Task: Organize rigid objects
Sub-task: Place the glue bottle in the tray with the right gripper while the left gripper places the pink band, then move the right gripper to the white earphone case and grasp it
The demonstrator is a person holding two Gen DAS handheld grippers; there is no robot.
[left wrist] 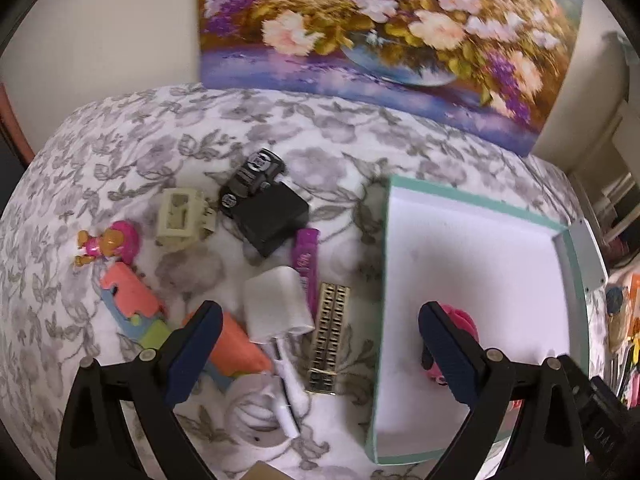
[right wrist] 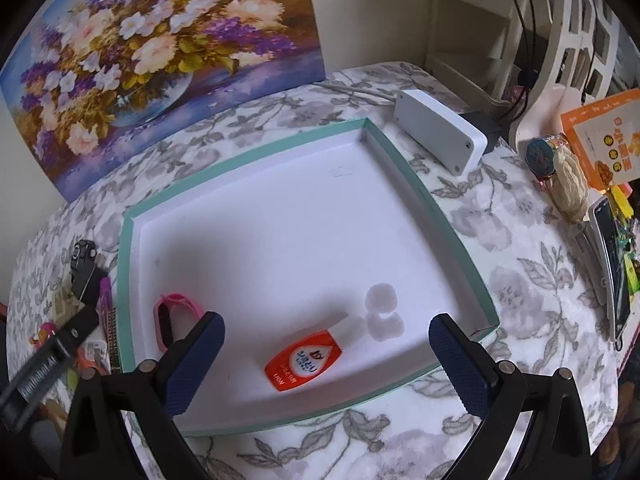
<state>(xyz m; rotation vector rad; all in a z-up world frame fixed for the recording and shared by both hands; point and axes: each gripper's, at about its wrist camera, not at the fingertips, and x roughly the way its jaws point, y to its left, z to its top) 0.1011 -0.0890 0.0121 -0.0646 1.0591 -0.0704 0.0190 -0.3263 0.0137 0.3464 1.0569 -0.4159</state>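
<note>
A shallow white tray with a teal rim (left wrist: 472, 196) (right wrist: 404, 164) lies on the flowered cloth. In it lie a pink band (right wrist: 176, 314) (left wrist: 460, 320) and a red-and-white packet (right wrist: 306, 360). My left gripper (left wrist: 320, 344) is open and empty, over the tray's left edge. Left of the tray lie a white charger block (left wrist: 278, 304), a gold comb-like strip (left wrist: 330, 336), a purple tube (left wrist: 306, 260), a black box (left wrist: 272, 216), a black toy car (left wrist: 252, 174), a cream block (left wrist: 180, 220), a pink figurine (left wrist: 108, 244) and a coral toy (left wrist: 132, 296). My right gripper (right wrist: 326, 360) is open and empty, above the packet.
A flower painting (left wrist: 380, 32) (right wrist: 152, 56) leans on the wall behind the table. A white box (right wrist: 440, 136) lies beyond the tray's far right corner. Orange packaging (right wrist: 604, 136), a phone (right wrist: 612, 268) and small items crowd the right edge. A white cable (left wrist: 256, 412) coils near the left gripper.
</note>
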